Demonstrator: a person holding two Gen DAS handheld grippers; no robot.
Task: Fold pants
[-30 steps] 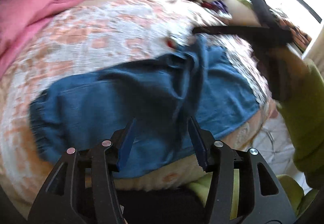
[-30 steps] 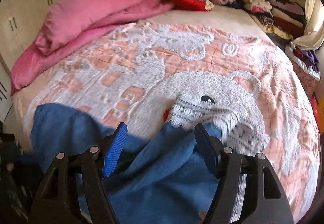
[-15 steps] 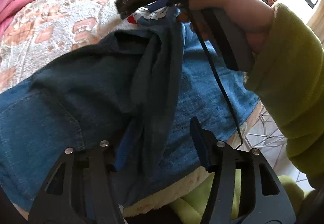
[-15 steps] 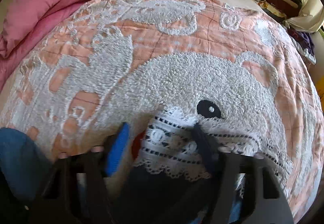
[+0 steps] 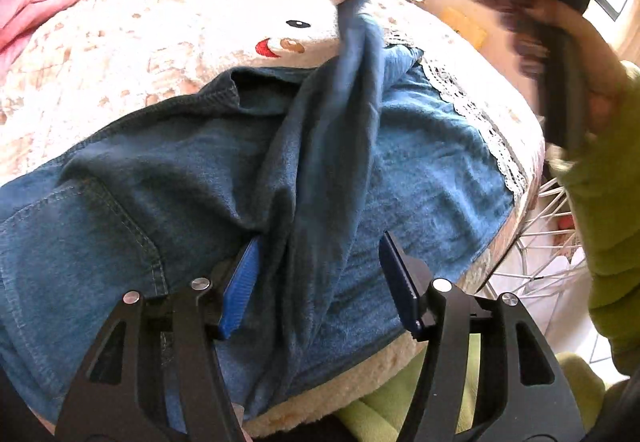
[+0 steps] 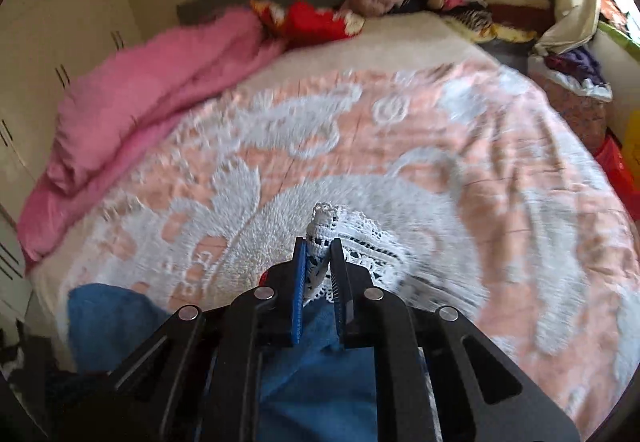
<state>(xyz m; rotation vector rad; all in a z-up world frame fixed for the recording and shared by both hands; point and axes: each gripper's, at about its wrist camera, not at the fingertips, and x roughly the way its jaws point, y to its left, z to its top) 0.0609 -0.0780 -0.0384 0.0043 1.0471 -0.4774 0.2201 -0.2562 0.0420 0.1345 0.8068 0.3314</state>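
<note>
The blue denim pants (image 5: 192,178) with white lace cuffs lie across the lower half of the left wrist frame on the peach-and-white fleece bed cover (image 6: 460,146). The right gripper (image 6: 318,274), jaws just closed, pinches one lace cuff (image 6: 324,222), lifting that leg, likely to fold it over. The left gripper (image 5: 320,282) gapes half-wide astride the raised fabric ridge, pads not pressing, probably ready to pin it

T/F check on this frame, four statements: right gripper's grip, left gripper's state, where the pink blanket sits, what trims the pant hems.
1. The right gripper is shut on the lace hem of the pants. True.
2. The left gripper is clamped on the waistband. False: its jaws stand open around a ridge of denim.
3. The pink blanket covers the pants. False: it lies apart at the far side of the bed.
4. The hems carry white lace. True.
</note>
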